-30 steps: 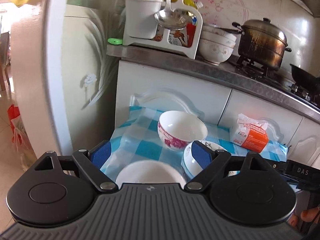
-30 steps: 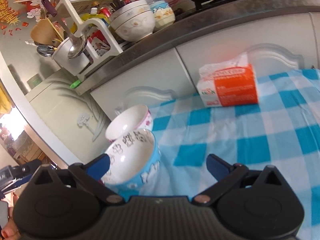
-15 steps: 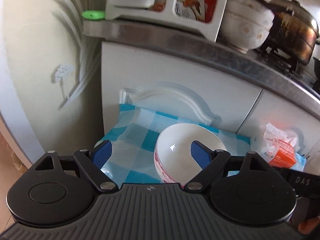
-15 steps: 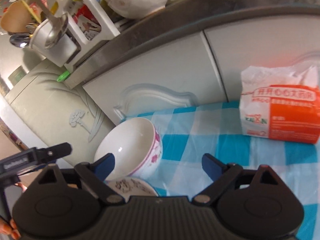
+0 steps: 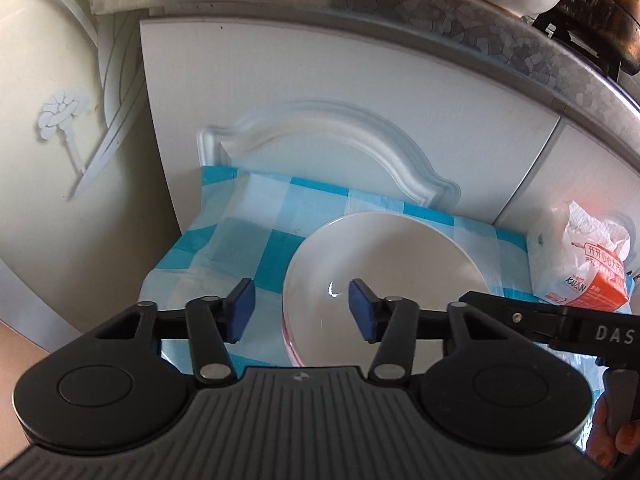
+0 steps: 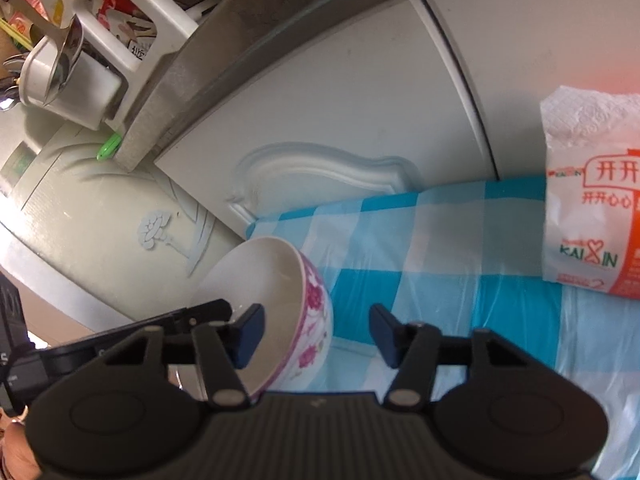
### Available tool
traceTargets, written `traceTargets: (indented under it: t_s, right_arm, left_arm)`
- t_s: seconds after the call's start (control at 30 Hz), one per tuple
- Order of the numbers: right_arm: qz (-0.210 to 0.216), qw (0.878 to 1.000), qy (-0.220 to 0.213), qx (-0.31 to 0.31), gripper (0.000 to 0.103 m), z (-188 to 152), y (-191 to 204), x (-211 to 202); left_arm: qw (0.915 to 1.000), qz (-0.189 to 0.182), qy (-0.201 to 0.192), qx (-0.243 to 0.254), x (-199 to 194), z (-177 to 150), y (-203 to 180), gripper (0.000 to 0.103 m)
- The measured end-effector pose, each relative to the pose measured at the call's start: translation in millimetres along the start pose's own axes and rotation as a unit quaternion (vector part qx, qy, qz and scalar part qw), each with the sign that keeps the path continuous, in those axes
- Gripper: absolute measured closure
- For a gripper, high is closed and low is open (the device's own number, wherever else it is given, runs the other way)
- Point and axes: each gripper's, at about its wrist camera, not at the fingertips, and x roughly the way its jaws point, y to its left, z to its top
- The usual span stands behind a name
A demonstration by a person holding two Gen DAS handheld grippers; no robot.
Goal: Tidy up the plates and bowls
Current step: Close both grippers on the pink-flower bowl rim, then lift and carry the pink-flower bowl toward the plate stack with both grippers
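The white ceramic bowl with pink flowers sits on the blue-checked tablecloth by the white cabinet door. My left gripper straddles its near rim and my right gripper its flowered side, both spread apart, gripping nothing. I judge the sorting barely begun, though any other dishes may lie outside these views.

We see one bowl, round and deep, plain glossy white inside with a small glint of light low on its inner wall. In the right wrist view the same bowl shows a white outside painted with pink flowers and a thin pink line under the rim. It stands upright, mouth up, on a blue and white checked cloth, near the cloth's back left corner and close in front of a white cupboard door. We cannot make out anything inside it.
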Motion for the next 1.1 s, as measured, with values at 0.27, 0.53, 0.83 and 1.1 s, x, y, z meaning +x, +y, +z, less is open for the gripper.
traceTargets:
  t_s: [0.27,0.53,0.83,1.1]
  right_arm:
    - [0.015,1.000,0.014,0.016,0.071,1.6,-6.6,10.0]
    - [0.013,1.000,0.011,0.018,0.079,1.5,-2.7,10.6]
    - [0.020,0.999,-0.034,0.002,0.079,2.5,11.3,-12.3]
    - [0.027,0.997,-0.078,-0.013,0.079,6.1,28.1,-49.4]
  left_arm:
    - [0.9999,-0.002,0.011,0.004,16.3,2.6,-0.9,0.079]
    - [0.9999,0.006,0.001,0.013,16.7,0.5,-2.1,0.087]
    - [0.9996,-0.005,-0.029,-0.003,-5.7,3.2,0.8,0.087]
    - [0.9974,-0.023,-0.068,-0.005,-47.6,14.0,-8.9,0.086]
